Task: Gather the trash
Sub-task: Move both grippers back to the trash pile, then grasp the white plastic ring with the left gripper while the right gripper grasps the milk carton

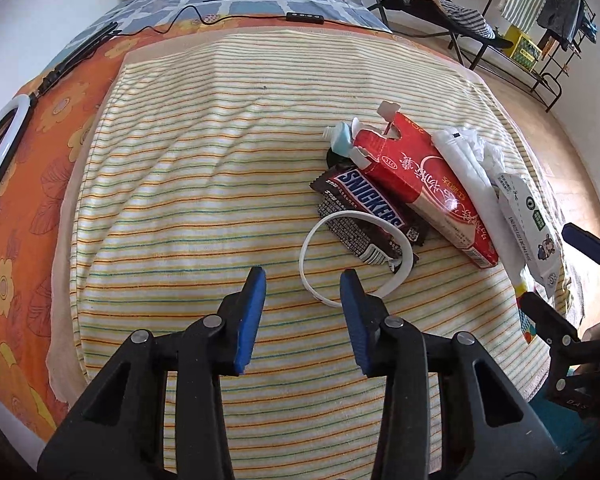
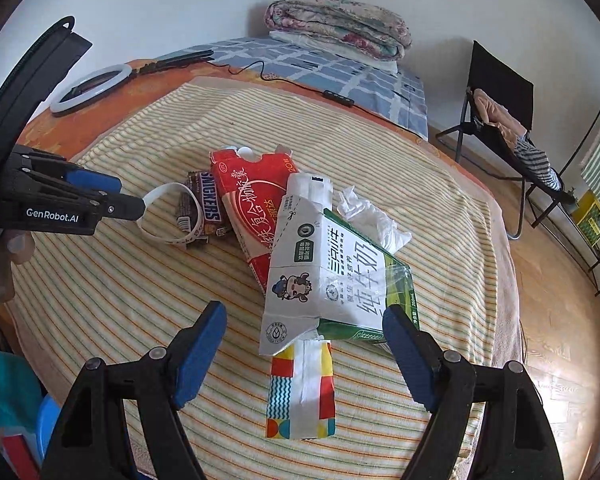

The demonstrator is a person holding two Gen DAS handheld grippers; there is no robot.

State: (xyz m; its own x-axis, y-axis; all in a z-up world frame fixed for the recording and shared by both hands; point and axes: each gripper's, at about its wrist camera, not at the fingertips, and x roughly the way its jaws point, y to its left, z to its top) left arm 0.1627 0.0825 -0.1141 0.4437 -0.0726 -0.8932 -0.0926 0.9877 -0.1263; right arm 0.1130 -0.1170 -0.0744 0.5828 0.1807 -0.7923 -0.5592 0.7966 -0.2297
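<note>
A pile of trash lies on a striped towel: a Snickers wrapper, a red carton, a white and green milk carton, crumpled white tissue and a colourful wrapper. A white plastic loop rests against the Snickers wrapper. My left gripper hangs open at the loop's near left rim, which runs between its fingertips, unpinched. My right gripper stands wide open around the milk carton's near end, its left pad clear of it.
The towel covers an orange floral sheet on a bed. A ring light and a cable remote lie at the far side, with a folded quilt behind. A folding chair with clothes stands on the wooden floor to the right.
</note>
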